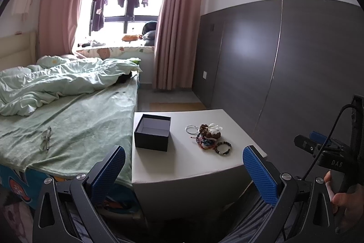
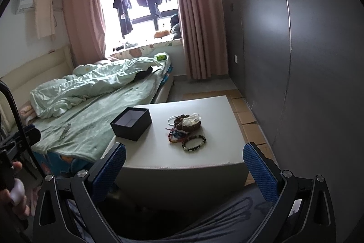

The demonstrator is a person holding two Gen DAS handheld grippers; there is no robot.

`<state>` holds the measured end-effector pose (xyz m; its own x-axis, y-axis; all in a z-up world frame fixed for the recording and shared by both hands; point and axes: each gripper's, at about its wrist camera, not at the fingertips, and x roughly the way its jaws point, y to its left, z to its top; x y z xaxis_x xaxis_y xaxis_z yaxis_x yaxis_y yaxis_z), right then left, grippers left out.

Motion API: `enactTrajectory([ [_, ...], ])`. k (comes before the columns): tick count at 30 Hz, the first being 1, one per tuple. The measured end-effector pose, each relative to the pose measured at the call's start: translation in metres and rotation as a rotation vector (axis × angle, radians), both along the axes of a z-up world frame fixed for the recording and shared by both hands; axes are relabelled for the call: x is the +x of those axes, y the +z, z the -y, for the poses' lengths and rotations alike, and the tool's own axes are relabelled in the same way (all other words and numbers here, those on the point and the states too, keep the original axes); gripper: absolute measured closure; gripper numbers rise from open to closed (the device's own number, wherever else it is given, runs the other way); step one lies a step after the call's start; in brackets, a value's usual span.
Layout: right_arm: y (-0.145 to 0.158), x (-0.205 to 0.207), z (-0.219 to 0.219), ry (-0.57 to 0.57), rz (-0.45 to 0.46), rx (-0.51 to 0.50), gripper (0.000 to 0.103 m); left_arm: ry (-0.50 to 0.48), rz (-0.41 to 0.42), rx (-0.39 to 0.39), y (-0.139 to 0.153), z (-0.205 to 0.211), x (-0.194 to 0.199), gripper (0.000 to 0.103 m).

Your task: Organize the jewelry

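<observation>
Both claws are wide open and hold nothing. From the left wrist camera, the left claw (image 1: 184,157) hangs in front of a white table (image 1: 182,165), and its blue pads (image 1: 109,172) are far apart. On the table stands a dark box (image 1: 152,132) without lid, empty inside, close to the bed (image 1: 68,120). To the right of the box lies the jewelry: two thin silver rings (image 1: 191,129), then a pile of bead bracelets (image 1: 208,134) with something white on top, and one dark bead bracelet (image 1: 223,148) at the near edge of the pile. A pair of glasses (image 1: 46,139) lies on the green sheet. At the right edge the right claw (image 1: 316,145) shows, and a hand (image 1: 345,202) below it.

From the right wrist camera, the right claw (image 2: 184,157) also hangs before the table (image 2: 159,152), apart from it. The box (image 2: 131,123) stands at the left part of the table, and the pile (image 2: 186,126) lies near the middle, well apart from both claws. A hand (image 2: 16,193) shows at the left edge.
</observation>
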<state>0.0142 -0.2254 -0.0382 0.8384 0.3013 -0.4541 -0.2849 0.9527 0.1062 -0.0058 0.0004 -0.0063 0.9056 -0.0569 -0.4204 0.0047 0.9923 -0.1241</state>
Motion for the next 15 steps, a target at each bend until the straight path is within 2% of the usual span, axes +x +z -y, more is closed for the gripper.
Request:
enactTrajectory([
  [15, 0.0013, 0.0005, -0.0022, 0.021, 0.0, -0.005, 0.0, 0.005, -0.011, 0.009, -0.0009, -0.004, 0.0026, 0.0],
])
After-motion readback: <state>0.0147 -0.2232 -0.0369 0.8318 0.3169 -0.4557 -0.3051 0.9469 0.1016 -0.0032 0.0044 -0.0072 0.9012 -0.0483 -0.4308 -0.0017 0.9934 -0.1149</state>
